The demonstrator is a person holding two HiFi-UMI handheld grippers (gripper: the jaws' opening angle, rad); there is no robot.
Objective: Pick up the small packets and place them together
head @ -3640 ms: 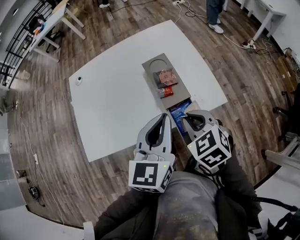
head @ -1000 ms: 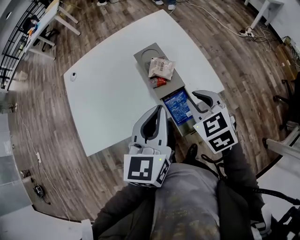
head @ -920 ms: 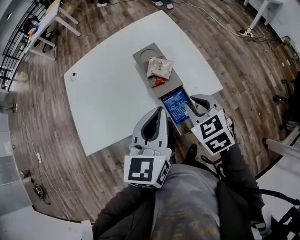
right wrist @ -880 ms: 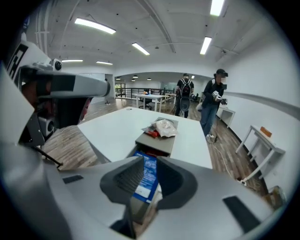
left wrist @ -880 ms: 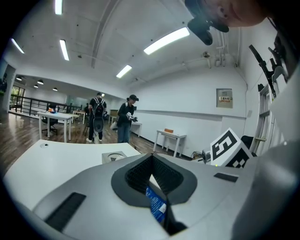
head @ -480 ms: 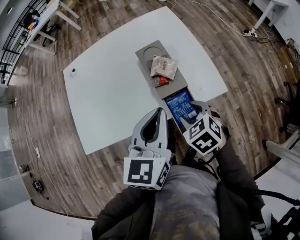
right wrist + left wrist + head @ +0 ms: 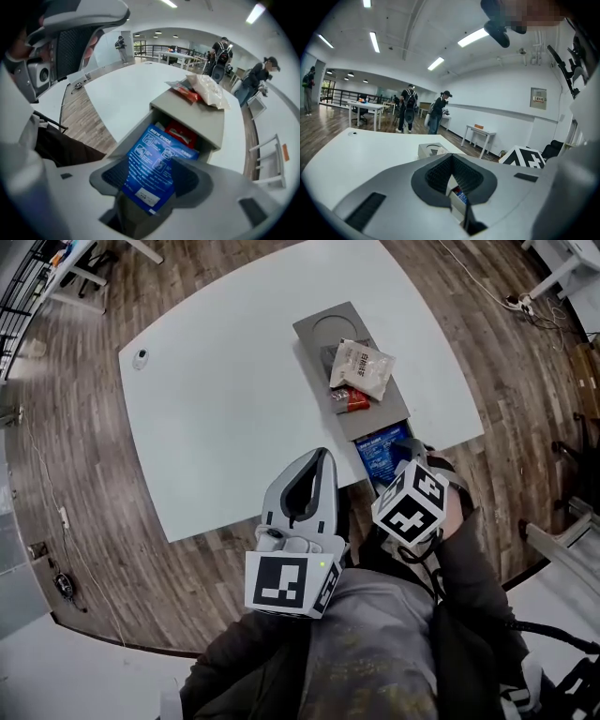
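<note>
My left gripper (image 7: 451,176) hangs near me, jaws together, nothing in them. My right gripper (image 7: 151,180) has its jaws opening, with the blue packet (image 7: 157,150) lying between them, half in the open drawer (image 7: 131,133) at the table's near right edge. The packet looks light, floppy and slick, so I'd pinch its near flat edge. Farther off, a white packet (image 7: 206,91) and a red packet (image 7: 185,93) sit on the grey box (image 7: 192,116).

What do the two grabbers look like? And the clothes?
The left gripper and right gripper are pale grey with dark ribbed pads; the right's jaws are opening, a blue packet between them. Each carries a white cube with black square markers. The person wears dark sleeves and a grey top.
</note>
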